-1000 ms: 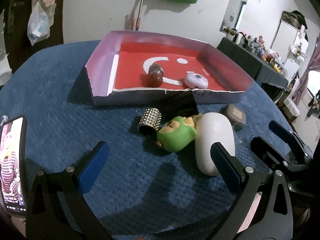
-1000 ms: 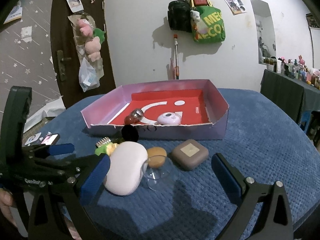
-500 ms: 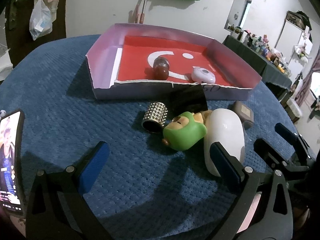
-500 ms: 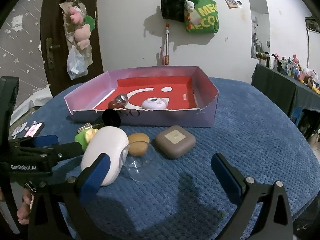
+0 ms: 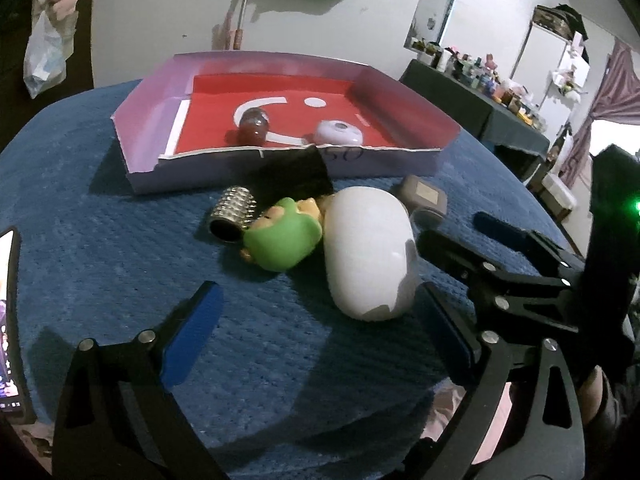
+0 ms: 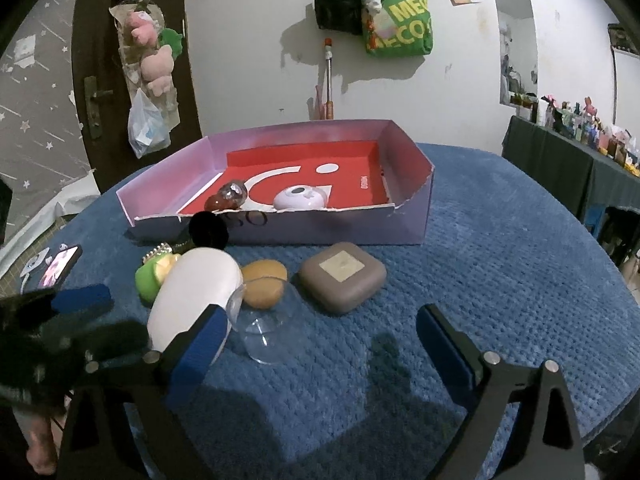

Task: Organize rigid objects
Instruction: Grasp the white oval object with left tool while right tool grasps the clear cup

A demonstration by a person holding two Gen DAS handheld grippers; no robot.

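Left wrist view: the left gripper (image 5: 320, 320) hangs wide and empty just short of the white egg-shaped case (image 5: 366, 252), a smooth, glossy hard shell lying on the blue knitted cloth (image 5: 100, 240), touching the green squishy toy (image 5: 280, 236); likely light but slippery, best pinched across its narrow middle. Right wrist view: the right gripper (image 6: 320, 336) is also spread wide, holding nothing, before a clear plastic dome (image 6: 266, 328), probably thin and fragile, and the stiff brown square case (image 6: 343, 276); the cardboard tray (image 6: 340, 226) stands beyond.

Phone (image 5: 9, 320) cut by left frame edge. White oval case (image 6: 196, 296) hides most of green toy (image 6: 154, 278); left gripper (image 6: 104, 316) motion-blurred beside it.
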